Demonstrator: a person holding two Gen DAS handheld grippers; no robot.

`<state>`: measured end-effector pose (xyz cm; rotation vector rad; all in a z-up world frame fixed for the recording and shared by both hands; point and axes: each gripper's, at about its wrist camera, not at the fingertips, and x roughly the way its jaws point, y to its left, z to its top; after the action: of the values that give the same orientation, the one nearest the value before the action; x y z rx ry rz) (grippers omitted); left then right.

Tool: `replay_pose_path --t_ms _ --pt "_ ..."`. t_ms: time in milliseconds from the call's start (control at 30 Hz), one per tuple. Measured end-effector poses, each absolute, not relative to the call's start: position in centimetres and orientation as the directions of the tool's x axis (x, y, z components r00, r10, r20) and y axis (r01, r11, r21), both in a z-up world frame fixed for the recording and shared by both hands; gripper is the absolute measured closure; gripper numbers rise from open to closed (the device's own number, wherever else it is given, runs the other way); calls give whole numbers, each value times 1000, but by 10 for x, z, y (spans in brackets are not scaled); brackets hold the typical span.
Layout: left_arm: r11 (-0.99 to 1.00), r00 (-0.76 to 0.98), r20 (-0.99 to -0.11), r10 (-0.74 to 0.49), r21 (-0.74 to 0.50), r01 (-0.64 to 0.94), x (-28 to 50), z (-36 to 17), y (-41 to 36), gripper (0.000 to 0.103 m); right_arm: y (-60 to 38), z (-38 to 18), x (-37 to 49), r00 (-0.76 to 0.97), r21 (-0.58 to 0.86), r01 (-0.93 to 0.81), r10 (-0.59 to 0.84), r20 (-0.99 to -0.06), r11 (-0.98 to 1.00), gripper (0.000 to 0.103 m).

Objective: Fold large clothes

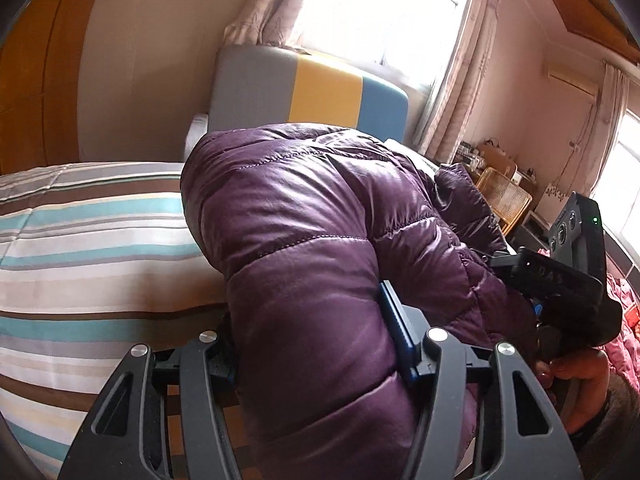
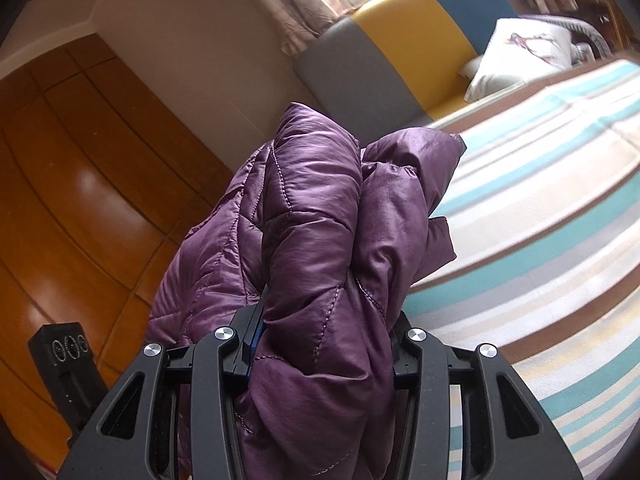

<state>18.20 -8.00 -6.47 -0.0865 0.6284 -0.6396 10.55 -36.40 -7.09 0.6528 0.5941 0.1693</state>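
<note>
Purple puffer jacket [image 1: 320, 216] bunched up, lifted above the striped bed cover [image 1: 80, 240]. My left gripper [image 1: 316, 344] is clamped on a thick fold of it; my right gripper [image 2: 324, 344] is clamped on another wad. Jacket hangs between the two. Colour-block headboard [image 1: 312, 92], curtains [image 1: 460, 80] behind. Pillow [image 2: 520, 52] by the headboard, wooden wardrobe [image 2: 80, 180] to the side.

Both grippers are matte black plastic with paired curved arms, slotted cut-outs and round silver screw heads at the pivots. The left gripper [image 1: 316, 344] and right gripper [image 2: 324, 344] carry blue finger pads. The right hand [image 1: 576, 384] seems to wear a dark cuff.
</note>
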Motion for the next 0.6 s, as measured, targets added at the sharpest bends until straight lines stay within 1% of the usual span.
replay_pose_path --t_ms 233,600 --pt "821 667 -482 -568 -278 498 178 -53 -46 47 -337 -51 119 829 572 -33 342 -443 820 60" --pt "871 750 -444 -490 -285 400 191 -41 22 47 -283 -30 152 809 522 -143 404 -427 841 60"
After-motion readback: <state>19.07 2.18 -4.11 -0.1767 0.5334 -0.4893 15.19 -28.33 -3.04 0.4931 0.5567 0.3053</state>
